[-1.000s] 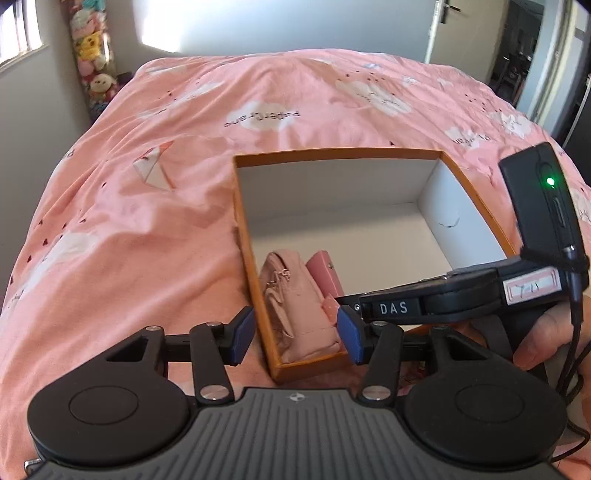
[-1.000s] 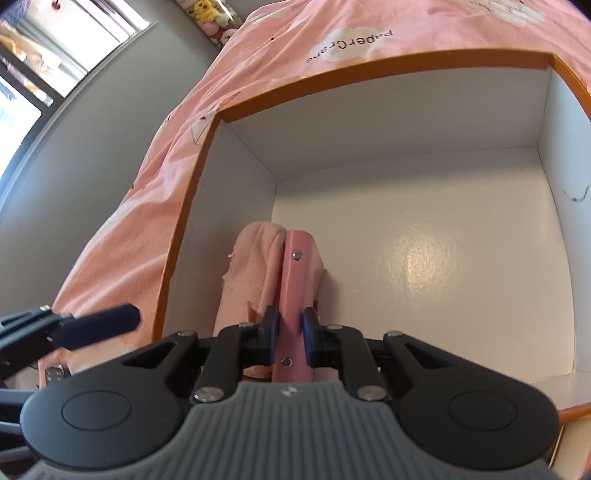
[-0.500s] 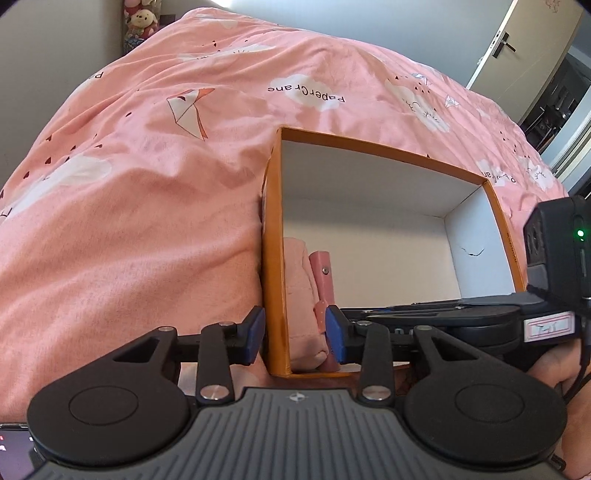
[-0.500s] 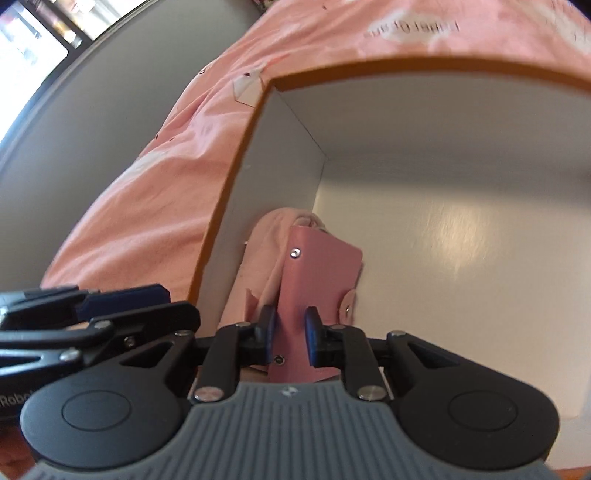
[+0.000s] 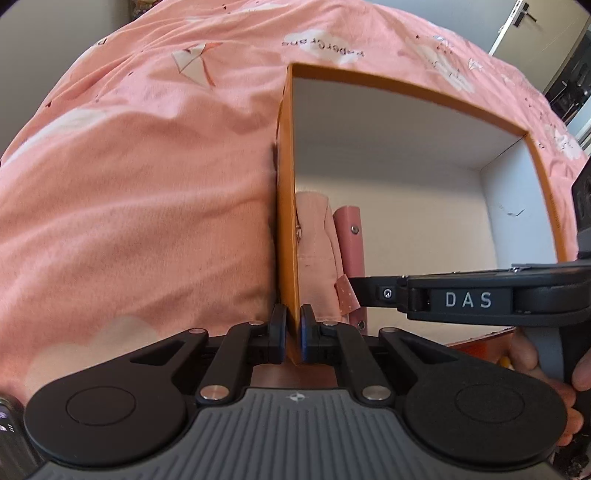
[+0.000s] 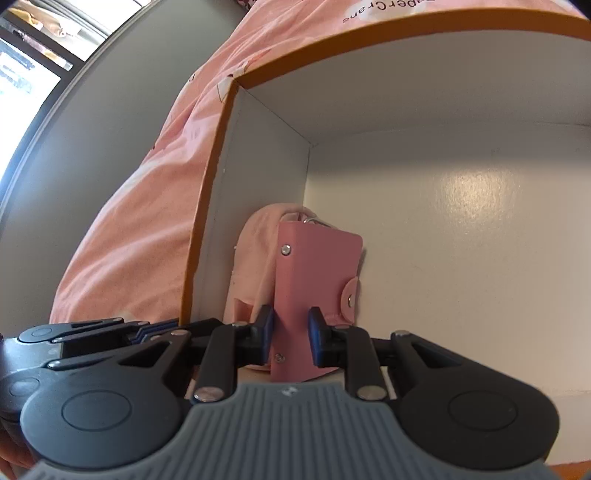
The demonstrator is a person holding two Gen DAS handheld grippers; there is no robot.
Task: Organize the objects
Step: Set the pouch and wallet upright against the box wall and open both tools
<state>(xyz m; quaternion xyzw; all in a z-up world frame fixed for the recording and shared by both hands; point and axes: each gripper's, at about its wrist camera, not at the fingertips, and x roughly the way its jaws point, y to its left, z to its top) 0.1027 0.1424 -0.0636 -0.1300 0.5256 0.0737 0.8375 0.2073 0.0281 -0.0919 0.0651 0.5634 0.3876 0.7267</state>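
An orange box (image 5: 286,206) with a white inside sits on the pink bedspread. My left gripper (image 5: 291,338) is shut on the box's left wall at its near corner. Inside the box, against that wall, stand a light pink pouch (image 5: 314,240) and a pink snap wallet (image 5: 351,240). In the right wrist view the wallet (image 6: 310,280) stands upright against the pouch (image 6: 255,258). My right gripper (image 6: 290,334) straddles the wallet's lower part with its jaws slightly parted, small gaps showing at the pads. The right gripper's body (image 5: 469,299) reaches into the box from the right.
The pink bedspread (image 5: 147,184) surrounds the box. The box floor (image 6: 461,258) right of the wallet is bare white. A grey wall and window (image 6: 37,74) lie far left; a door (image 5: 524,18) stands at the far right.
My left gripper moved in and closed on the box's left wall. My right gripper's jaws opened a little around the wallet, which now stands upright against the pouch.
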